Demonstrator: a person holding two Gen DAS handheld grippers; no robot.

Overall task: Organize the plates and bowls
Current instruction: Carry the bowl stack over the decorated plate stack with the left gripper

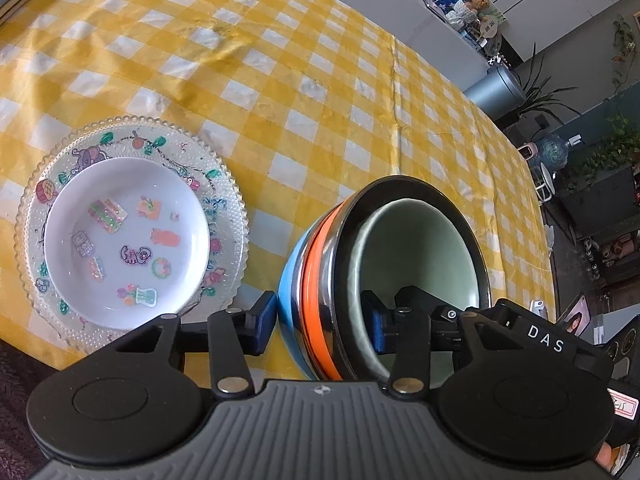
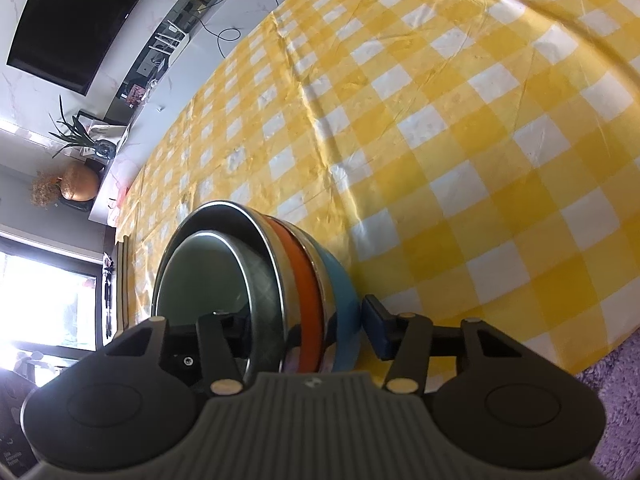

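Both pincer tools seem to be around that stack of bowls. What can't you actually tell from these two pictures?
- Left gripper: whether its blue pads press the nested stack of bowls (blue, orange, steel, pale green); small gaps show.
- Right gripper: its inner finger is hidden behind the stack's rim.
- Stack's underside: hidden in both views, so resting or lifted is unclear.

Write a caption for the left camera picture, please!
Left gripper straddles the wall of nested bowls beside a white plate stacked on a glass plate.
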